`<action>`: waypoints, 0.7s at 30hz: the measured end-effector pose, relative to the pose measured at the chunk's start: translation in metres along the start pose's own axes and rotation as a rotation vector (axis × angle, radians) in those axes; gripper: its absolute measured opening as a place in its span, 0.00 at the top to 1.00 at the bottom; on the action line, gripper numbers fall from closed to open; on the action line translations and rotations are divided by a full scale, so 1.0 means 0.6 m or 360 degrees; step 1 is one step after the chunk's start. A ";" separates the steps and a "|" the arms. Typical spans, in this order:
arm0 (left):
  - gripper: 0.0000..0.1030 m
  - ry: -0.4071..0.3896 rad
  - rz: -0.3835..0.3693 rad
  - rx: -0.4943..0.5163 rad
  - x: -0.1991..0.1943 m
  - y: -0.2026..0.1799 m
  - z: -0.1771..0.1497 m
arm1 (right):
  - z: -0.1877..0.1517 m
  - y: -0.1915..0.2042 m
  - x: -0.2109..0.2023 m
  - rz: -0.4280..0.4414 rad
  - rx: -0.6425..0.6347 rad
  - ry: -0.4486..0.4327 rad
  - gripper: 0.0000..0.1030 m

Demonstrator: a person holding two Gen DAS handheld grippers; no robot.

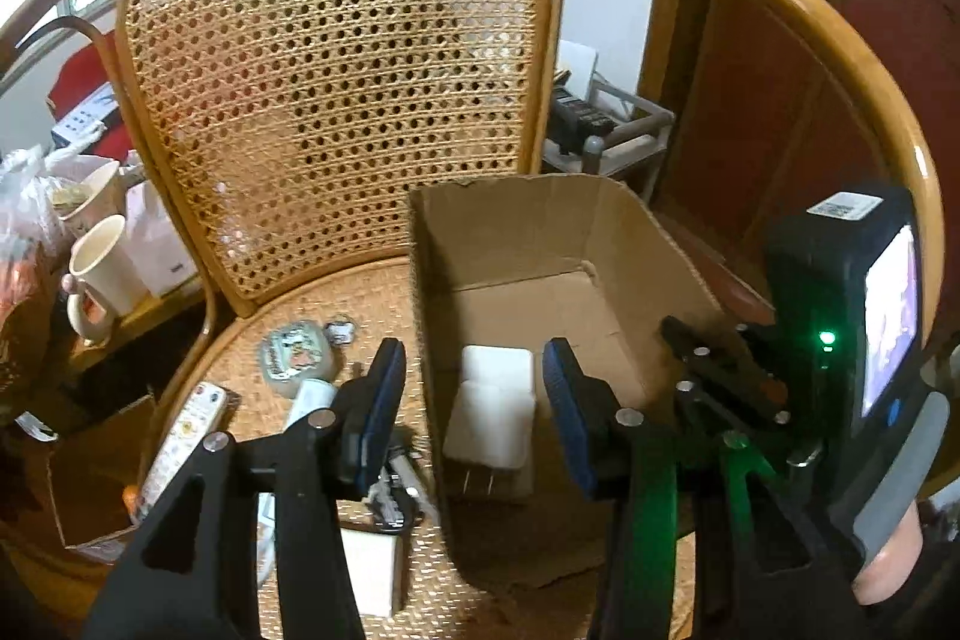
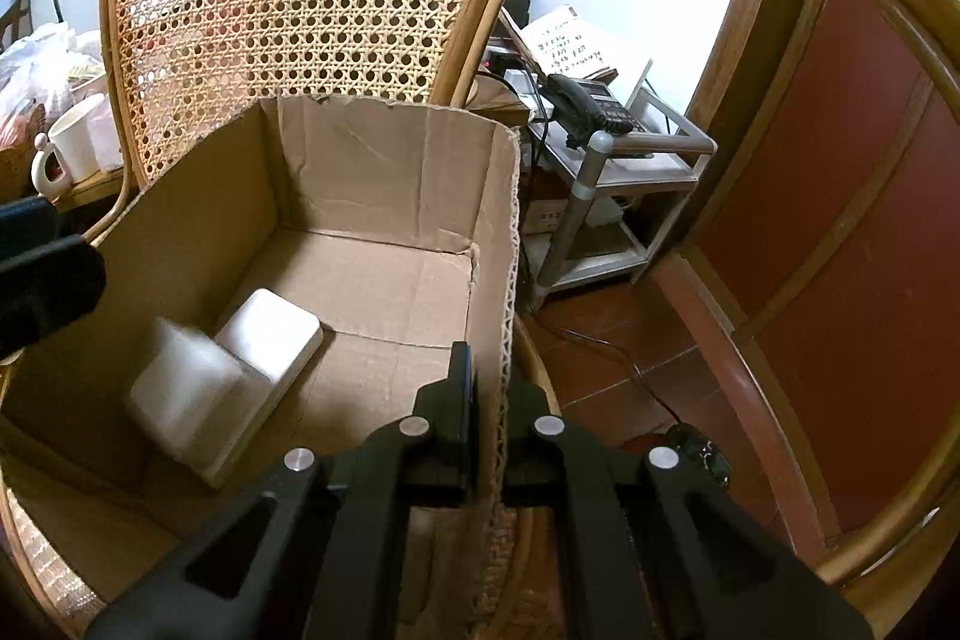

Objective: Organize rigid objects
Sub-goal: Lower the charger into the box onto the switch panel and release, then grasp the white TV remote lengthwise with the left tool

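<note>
An open cardboard box (image 1: 600, 226) (image 2: 384, 160) stands on the seat of a cane chair. Two white plug adapters (image 1: 495, 412) (image 2: 234, 370) lie inside it at the left. My left gripper (image 1: 474, 412) is open and empty, its fingers astride the box's left wall above the adapters. My right gripper (image 2: 489, 388) is shut on the box's right wall (image 2: 510, 280); it shows in the left wrist view (image 1: 720, 358). On the seat left of the box lie a white remote (image 1: 180, 448), a round tin (image 1: 297, 355), a white tube (image 1: 309, 400) and a white block (image 1: 372, 568).
The chair's cane back (image 1: 336, 58) rises behind the box and its wooden arm rail (image 1: 810, 10) curves round the right. White mugs (image 1: 99, 274) stand on a side table at left. A metal rack with a telephone (image 2: 594, 106) stands at right.
</note>
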State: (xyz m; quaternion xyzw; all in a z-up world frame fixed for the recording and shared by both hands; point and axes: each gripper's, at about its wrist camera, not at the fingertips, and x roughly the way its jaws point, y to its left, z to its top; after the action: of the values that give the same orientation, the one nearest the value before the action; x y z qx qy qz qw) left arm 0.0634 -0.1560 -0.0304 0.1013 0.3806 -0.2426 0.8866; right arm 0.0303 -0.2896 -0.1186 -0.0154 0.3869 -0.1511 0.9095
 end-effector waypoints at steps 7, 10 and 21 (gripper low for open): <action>0.08 -0.0048 0.0201 -0.0060 -0.013 0.055 0.007 | -0.001 -0.002 -0.001 0.0001 -0.0006 0.0000 0.93; 0.06 -0.0055 0.0292 -0.0101 -0.016 0.095 0.010 | -0.001 -0.002 -0.001 0.0002 -0.0005 0.0002 0.93; 0.05 0.0160 0.0585 -0.0311 0.051 0.260 -0.007 | 0.000 -0.001 -0.001 -0.0001 -0.0007 0.0003 0.93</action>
State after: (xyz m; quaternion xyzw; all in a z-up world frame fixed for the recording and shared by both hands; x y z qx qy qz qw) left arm 0.1582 -0.0308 -0.0560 0.0946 0.4211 -0.0336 0.9014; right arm 0.0298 -0.2900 -0.1184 -0.0174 0.3882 -0.1505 0.9090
